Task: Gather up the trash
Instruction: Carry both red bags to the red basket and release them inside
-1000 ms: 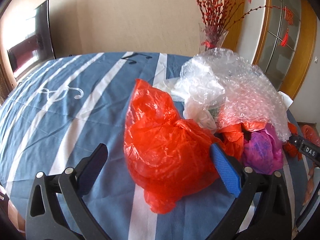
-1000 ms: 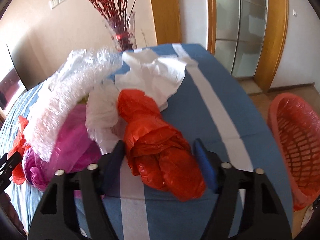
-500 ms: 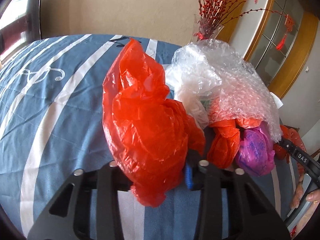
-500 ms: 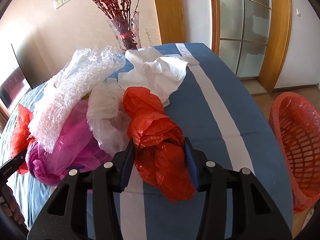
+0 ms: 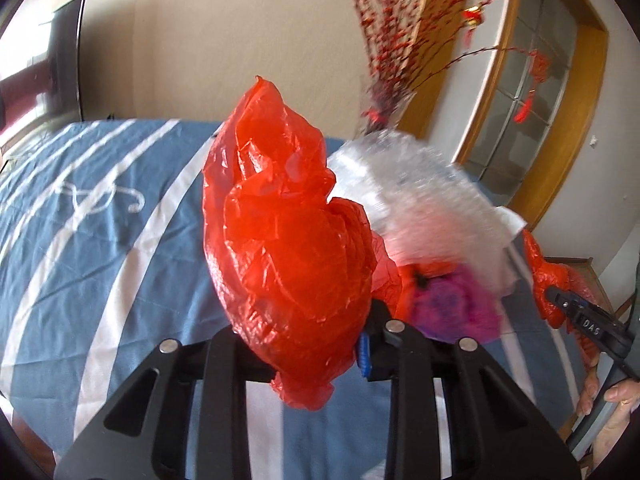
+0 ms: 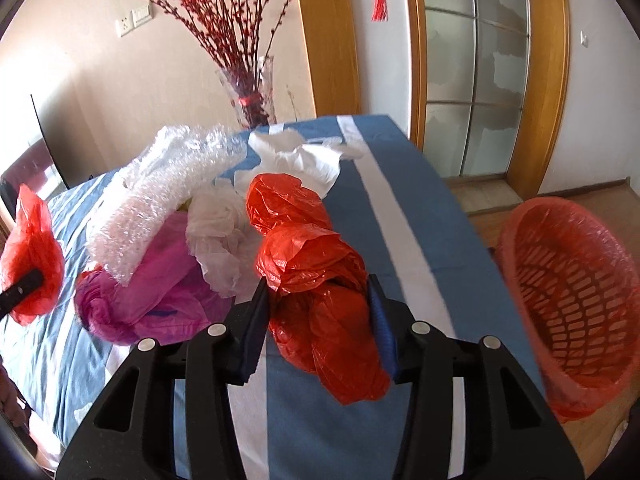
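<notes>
We see a blue, white-striped tablecloth [image 6: 400, 208] bearing bubble wrap [image 6: 160, 196], a magenta bag [image 6: 160, 300] at eight o'clock, white plastic [image 6: 304, 160] at twelve.

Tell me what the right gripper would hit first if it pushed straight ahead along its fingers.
The right gripper is shut on a red bag. Pushed straight on, that bag would probably first press into the white crumpled plastic ahead on the blue cloth, with the glass vase beyond; depth is unclear.
</notes>
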A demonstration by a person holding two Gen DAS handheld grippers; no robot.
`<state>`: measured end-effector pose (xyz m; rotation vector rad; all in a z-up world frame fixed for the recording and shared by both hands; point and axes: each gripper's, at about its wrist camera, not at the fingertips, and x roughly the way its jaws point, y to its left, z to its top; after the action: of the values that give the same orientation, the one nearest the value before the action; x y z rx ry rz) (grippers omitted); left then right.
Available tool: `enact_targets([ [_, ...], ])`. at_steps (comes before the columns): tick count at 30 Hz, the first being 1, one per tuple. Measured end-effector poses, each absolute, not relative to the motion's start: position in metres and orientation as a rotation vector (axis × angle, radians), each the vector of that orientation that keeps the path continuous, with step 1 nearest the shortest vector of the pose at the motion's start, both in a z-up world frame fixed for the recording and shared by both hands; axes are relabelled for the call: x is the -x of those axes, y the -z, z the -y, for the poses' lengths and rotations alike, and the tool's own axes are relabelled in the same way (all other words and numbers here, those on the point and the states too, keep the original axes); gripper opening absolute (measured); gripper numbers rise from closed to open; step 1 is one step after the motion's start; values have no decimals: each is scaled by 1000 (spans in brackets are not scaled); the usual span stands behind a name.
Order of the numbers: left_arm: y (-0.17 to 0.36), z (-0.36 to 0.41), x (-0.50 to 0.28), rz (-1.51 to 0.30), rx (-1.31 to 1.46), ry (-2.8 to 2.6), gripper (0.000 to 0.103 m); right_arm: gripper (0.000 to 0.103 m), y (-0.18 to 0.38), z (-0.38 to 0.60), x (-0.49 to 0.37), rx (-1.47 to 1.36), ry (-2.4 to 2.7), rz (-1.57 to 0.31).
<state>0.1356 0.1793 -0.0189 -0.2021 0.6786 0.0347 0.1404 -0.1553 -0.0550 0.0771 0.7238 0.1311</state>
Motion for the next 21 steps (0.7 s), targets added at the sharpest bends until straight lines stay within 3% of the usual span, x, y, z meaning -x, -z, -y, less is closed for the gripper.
enact_targets([
  [11,-21,-84,-130,-621,141,191,28,48,22,199,-97,-27,-2,-568],
  [21,-12,22,-152,-652,83,387,29,48,13,265,-77,-62,166,-501],
])
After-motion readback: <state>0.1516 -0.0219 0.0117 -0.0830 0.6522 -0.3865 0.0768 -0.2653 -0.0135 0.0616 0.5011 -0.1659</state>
